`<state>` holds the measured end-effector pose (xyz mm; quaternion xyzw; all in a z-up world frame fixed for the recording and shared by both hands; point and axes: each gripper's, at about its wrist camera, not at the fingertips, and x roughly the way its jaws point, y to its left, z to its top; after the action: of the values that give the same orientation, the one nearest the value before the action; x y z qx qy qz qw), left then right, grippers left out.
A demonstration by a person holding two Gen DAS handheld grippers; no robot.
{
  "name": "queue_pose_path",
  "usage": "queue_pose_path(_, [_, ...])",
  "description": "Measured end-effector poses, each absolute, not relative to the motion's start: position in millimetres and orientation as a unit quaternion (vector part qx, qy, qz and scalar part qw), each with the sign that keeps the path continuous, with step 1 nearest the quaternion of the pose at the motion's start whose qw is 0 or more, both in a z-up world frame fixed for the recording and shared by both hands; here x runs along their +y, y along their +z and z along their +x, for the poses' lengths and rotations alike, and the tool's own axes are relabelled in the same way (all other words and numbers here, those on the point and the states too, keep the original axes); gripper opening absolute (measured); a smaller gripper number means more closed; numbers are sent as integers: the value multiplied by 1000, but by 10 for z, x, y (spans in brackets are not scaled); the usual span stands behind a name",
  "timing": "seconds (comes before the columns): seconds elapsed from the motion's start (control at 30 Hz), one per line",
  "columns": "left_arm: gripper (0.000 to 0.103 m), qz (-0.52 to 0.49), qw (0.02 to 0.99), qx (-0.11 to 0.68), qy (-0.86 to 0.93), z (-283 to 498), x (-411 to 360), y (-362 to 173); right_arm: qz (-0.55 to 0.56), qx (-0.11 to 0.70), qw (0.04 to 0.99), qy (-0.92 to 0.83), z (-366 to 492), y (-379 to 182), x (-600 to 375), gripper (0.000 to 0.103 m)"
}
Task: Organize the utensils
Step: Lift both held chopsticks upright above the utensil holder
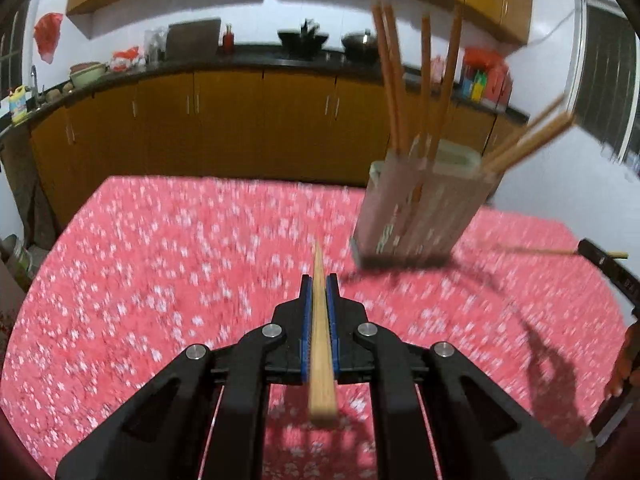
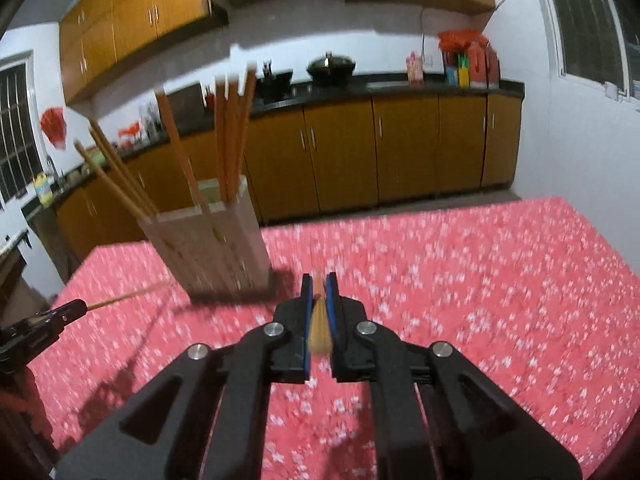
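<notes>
A pale slotted utensil holder (image 1: pixel 420 208) stands on the red flowered tablecloth (image 1: pixel 160 260), with several wooden chopsticks (image 1: pixel 394 80) standing in it. It also shows in the right wrist view (image 2: pixel 212 240) with its chopsticks (image 2: pixel 230 136). My left gripper (image 1: pixel 319 280) is shut on a wooden chopstick (image 1: pixel 320 340) that points forward, to the left of and nearer than the holder. My right gripper (image 2: pixel 319 280) is shut on another chopstick (image 2: pixel 319 328), to the right of and nearer than the holder. Each gripper shows at the edge of the other's view, the right (image 1: pixel 600 258) and the left (image 2: pixel 60 312).
The tablecloth (image 2: pixel 480 280) covers the whole table. Beyond the far table edge are brown kitchen cabinets (image 1: pixel 240 120) and a dark counter with pots (image 1: pixel 360 42) and bottles. A window (image 2: pixel 592 20) is on the right wall.
</notes>
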<state>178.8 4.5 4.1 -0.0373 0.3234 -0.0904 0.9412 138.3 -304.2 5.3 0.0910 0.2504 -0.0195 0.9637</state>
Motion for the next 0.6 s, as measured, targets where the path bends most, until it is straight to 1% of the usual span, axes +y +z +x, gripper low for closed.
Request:
queue_pose_path(0.1, [8, -49, 947, 302, -95, 1767, 68, 198, 93, 237, 967, -16, 1349, 150, -3043, 8])
queue_pose_path(0.33, [8, -49, 954, 279, -101, 1741, 48, 368, 94, 219, 971, -5, 1320, 313, -2997, 8])
queue_pose_path(0.47, [8, -41, 957, 264, -109, 1737, 36, 526, 93, 195, 976, 16, 1277, 559, -2927, 8])
queue_pose_path(0.6, [7, -41, 960, 247, -124, 1750, 0, 717, 97, 163, 980, 54, 1200, 926, -2838, 8])
